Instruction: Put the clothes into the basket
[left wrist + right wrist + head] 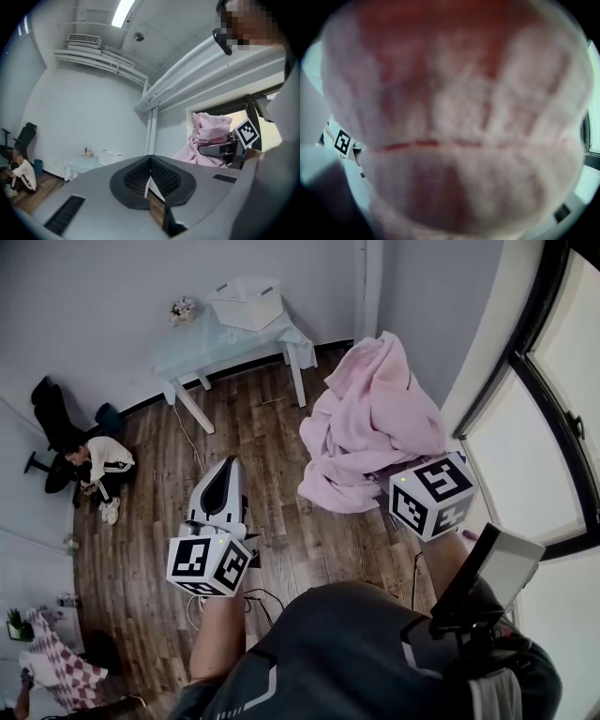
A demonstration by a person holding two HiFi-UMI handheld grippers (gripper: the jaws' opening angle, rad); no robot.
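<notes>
A large pink garment hangs bunched in the air at the right of the head view, above the wooden floor. My right gripper is shut on it, and its jaws are buried in the cloth below the marker cube. In the right gripper view, pink fabric fills nearly the whole picture. The left gripper view shows the same garment draped over the right gripper's jaws. My left gripper stands at centre left, shut and holding nothing, its pads pressed together.
A small white table with a white box and flowers stands by the far wall. A person sits on the floor at the left beside a black chair. A window is at the right, and a checkered cloth lies at the lower left.
</notes>
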